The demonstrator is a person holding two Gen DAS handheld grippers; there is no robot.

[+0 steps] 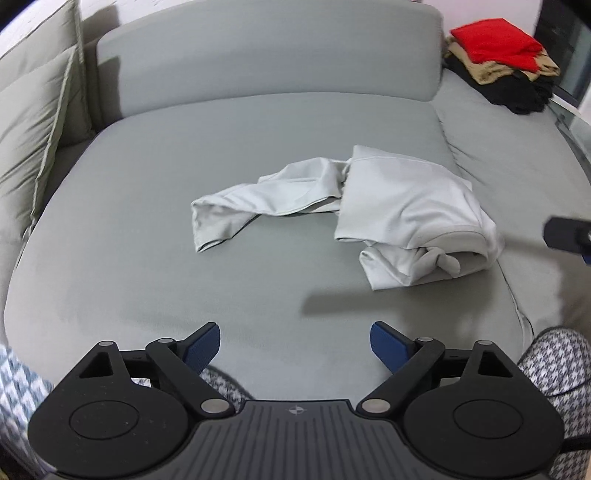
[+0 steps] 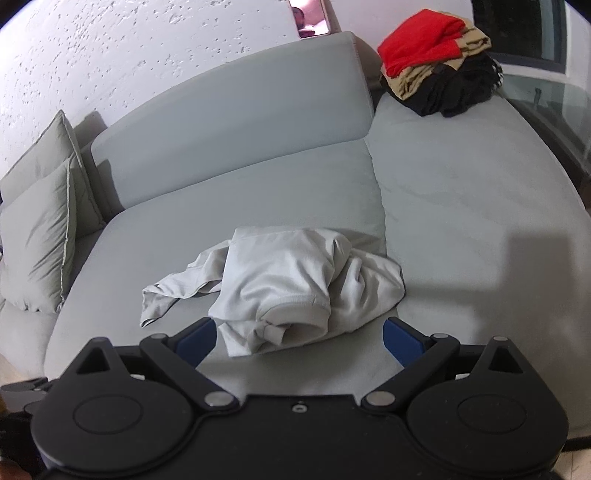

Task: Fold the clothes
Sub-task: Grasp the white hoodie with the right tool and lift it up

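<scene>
Both tools [image 1: 295, 345] [image 2: 299, 341] agape nr shirt [image 2: 280, 288]

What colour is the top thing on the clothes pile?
Red top garment, clearest in the right wrist view.

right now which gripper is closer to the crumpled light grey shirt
Right. The right gripper is open just short of the light grey shirt, fingers flanking its near edge; the left gripper, also open, hangs back over bare cushion.

My left camera looked from the sofa's [image 1: 229, 155] front edge; my right sat nearer the crumpled shirt [image 2: 280, 284]. Both faced the backrest [image 2: 236, 107].
</scene>
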